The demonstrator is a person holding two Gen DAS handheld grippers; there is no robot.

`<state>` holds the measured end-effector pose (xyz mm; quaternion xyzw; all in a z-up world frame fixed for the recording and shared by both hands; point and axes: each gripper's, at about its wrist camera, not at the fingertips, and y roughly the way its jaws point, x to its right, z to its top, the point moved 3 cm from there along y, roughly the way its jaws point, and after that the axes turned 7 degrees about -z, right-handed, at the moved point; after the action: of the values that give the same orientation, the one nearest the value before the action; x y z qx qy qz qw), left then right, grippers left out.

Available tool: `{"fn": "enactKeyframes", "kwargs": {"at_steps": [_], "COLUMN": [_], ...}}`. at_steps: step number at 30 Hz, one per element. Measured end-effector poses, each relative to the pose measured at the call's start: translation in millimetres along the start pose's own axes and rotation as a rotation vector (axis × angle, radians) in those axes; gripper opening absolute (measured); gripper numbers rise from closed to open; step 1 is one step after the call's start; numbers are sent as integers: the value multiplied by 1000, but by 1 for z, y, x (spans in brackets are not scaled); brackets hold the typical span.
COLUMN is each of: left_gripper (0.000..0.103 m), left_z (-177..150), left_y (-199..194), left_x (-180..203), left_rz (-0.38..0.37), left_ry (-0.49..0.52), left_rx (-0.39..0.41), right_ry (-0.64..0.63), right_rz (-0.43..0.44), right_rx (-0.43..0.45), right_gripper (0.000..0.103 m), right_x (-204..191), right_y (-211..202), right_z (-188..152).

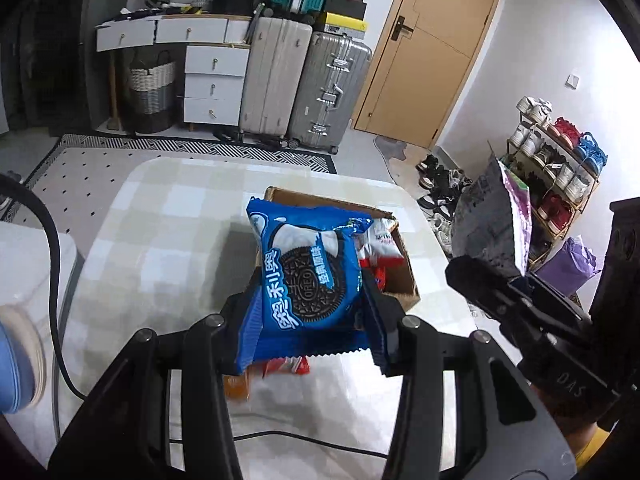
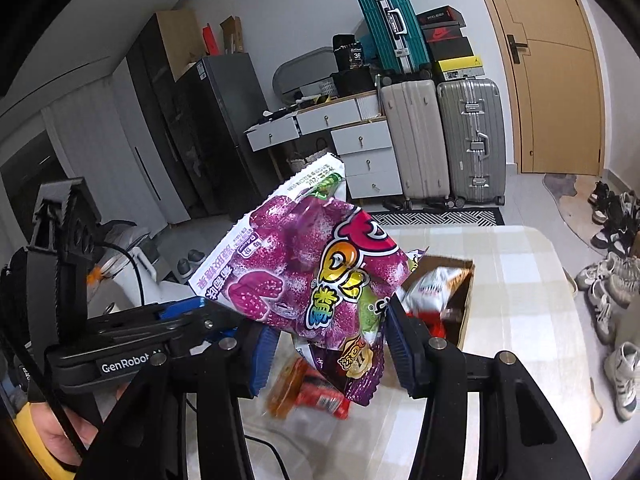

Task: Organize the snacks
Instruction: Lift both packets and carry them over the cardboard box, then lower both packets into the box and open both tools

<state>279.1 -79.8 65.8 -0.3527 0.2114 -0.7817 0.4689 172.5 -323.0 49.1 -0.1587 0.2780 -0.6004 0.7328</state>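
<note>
Above checked table (image 1: 152,216): left gripper (image 1: 310,308) clamps blue Oreo pack (image 1: 308,272), held over near end of cardboard box (image 1: 404,276); right gripper (image 2: 328,344) pinches purple gummy bag (image 2: 316,276) just beside box, raised off tabletop; red-white packets (image 2: 430,288) inside box; orange and red packets (image 2: 308,392) loose on table below.

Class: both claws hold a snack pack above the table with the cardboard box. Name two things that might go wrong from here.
1. The right claw pinches the purple gummy bag only near its lower end, so it may swing or slip out.
2. The cardboard box already holds packs and sits near the table edge; dropping the Oreo pack from the left claw could nudge it.
</note>
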Motion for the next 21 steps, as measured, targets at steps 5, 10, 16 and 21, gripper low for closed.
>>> {"fn": "enactKeyframes", "kwargs": {"at_steps": [5,10,16,21], "left_gripper": [41,41,41,42], "left_z": [30,44,41,37], "left_y": [45,94,142,174], "left_x": [-12,-19,-22,-29], "left_rz": [-14,-27,-49,-67], "left_ry": [-51,-53,-27,-34], "left_rx": [-49,-102,-154,-186], "right_ry": [13,8,-13,-73], "right_rz": [-18,-48,-92,-145], "right_rx": [-16,-67,-153,-211], "right_gripper": [50,50,50,50], "right_x": [17,32,47,52], "right_y": [31,72,122,147], "right_z": [13,16,4,-9]}}
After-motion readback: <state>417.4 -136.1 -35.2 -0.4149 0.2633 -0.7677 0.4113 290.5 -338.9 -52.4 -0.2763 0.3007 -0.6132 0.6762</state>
